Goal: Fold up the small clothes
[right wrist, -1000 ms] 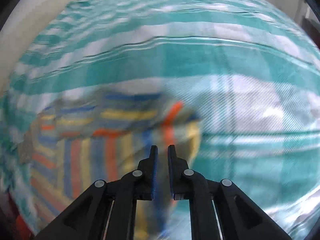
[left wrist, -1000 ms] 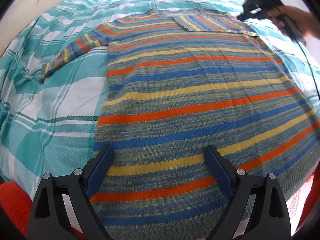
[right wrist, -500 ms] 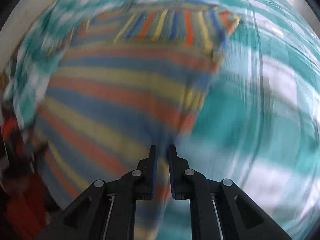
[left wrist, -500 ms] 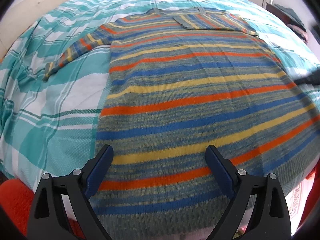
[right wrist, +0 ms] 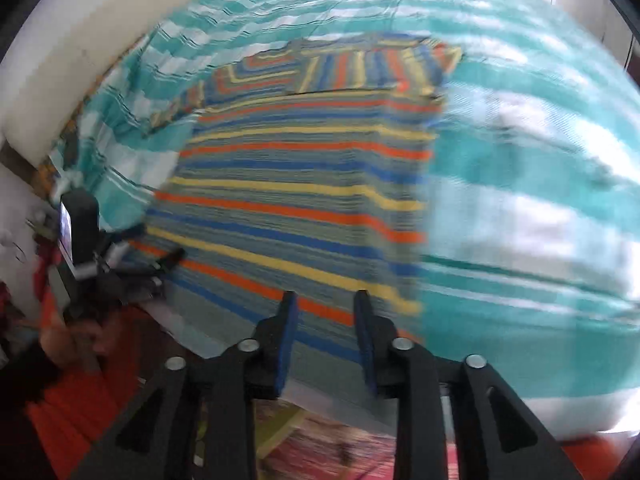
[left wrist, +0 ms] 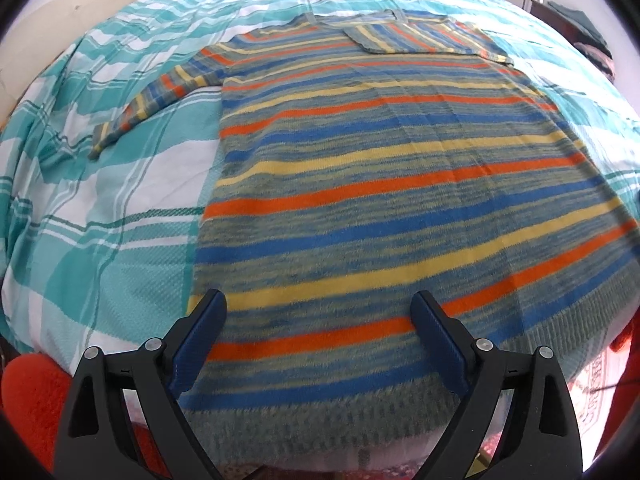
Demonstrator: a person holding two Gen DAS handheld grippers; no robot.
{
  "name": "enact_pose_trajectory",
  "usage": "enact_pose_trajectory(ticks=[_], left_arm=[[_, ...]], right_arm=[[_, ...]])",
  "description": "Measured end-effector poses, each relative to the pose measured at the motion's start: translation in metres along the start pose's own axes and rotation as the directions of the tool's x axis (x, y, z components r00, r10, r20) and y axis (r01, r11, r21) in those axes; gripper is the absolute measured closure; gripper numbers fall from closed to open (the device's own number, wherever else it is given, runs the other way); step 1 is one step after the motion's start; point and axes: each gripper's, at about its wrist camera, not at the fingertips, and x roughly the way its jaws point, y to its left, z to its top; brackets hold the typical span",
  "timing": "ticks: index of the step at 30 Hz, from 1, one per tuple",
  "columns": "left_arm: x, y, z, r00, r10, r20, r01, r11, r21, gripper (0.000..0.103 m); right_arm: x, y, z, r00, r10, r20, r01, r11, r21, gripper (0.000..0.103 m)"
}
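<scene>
A knit sweater (left wrist: 360, 168) striped in orange, blue and yellow lies flat on the bed, hem toward me. One sleeve (left wrist: 416, 38) is folded across the chest. The other sleeve (left wrist: 160, 96) stretches out to the left. My left gripper (left wrist: 317, 298) hovers wide open over the hem, holding nothing. In the blurred right wrist view, my right gripper (right wrist: 325, 296) hangs over the sweater's (right wrist: 288, 184) near right corner. Its jaws are opening with nothing between them. The folded sleeve (right wrist: 368, 68) shows at the far end, and the left gripper (right wrist: 164, 268) at the left edge.
A teal and white plaid cover (left wrist: 100, 208) spreads over the whole bed (right wrist: 520, 200). Orange-red fabric (left wrist: 28, 392) sits at the near left edge and a patterned rug (right wrist: 320, 452) lies below it. A hand (right wrist: 76, 336) holds the left tool. Dark furniture (left wrist: 584, 28) stands far right.
The right gripper has swept from the sweater's shoulder back to the near hem and out of the left wrist view. Its jaws have parted. The left gripper has stayed put.
</scene>
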Motion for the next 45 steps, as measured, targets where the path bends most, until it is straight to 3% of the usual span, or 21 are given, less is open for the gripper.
enact_pose_trajectory(ticks=[2,4,8,11,16,33,36,38,39,40,42,43,45], left_arm=[[-0.004,0.004,-0.003,1.000,0.003,-0.003,-0.003,1.000,-0.009,0.009],[-0.010,0.013,-0.005,1.000,0.004,-0.009,-0.004,0.999,-0.034,0.009],[-0.019,0.033,0.001,1.000,0.024,0.000,-0.024,0.993,-0.114,0.009],[-0.029,0.047,0.013,0.996,0.083,0.010,-0.081,0.984,-0.158,0.009],[-0.036,0.052,0.019,0.985,0.169,0.031,-0.163,0.975,-0.150,0.009],[-0.015,0.064,0.028,0.981,0.195,-0.014,-0.195,0.973,-0.121,0.009],[-0.009,0.091,0.045,0.991,0.135,-0.011,-0.135,0.981,-0.141,0.009],[-0.006,0.125,0.062,0.998,0.059,0.011,-0.055,0.973,-0.226,0.008],[-0.002,0.151,0.073,1.000,0.009,0.029,0.000,0.954,-0.299,0.005],[0.010,0.193,0.086,0.996,-0.074,0.049,0.088,0.908,-0.411,0.004],[0.039,0.247,0.097,0.982,-0.178,0.061,0.181,0.808,-0.561,0.004],[0.063,0.282,0.101,0.972,-0.226,0.063,0.210,0.719,-0.663,0.005],[0.097,0.324,0.103,0.964,-0.252,0.085,0.224,0.597,-0.770,0.006]], right_arm=[[0.023,0.000,-0.006,0.999,-0.027,-0.039,0.028,0.999,0.017,0.072],[0.039,-0.011,-0.022,0.989,-0.117,-0.091,0.121,0.992,0.040,0.071],[0.020,-0.031,-0.045,0.995,-0.095,-0.022,0.097,0.982,0.164,0.071],[0.006,-0.033,-0.049,0.993,-0.115,0.034,0.107,0.978,0.180,0.071],[-0.002,-0.023,-0.043,0.986,-0.140,0.092,0.125,0.980,0.156,0.068],[0.012,-0.010,-0.033,0.985,-0.135,0.109,0.123,0.986,0.109,0.068],[0.017,-0.008,-0.031,0.987,-0.122,0.103,0.112,0.989,0.098,0.067],[0.020,-0.006,-0.030,0.988,-0.117,0.098,0.108,0.991,0.084,0.067],[0.021,-0.004,-0.030,0.989,-0.115,0.097,0.108,0.991,0.076,0.067],[0.022,-0.003,-0.029,0.989,-0.114,0.097,0.108,0.992,0.066,0.067],[0.024,0.000,-0.027,0.989,-0.112,0.097,0.107,0.993,0.051,0.066],[0.025,0.000,-0.026,0.989,-0.108,0.096,0.104,0.993,0.047,0.065],[0.027,0.001,-0.024,0.990,-0.105,0.092,0.101,0.994,0.045,0.063]])
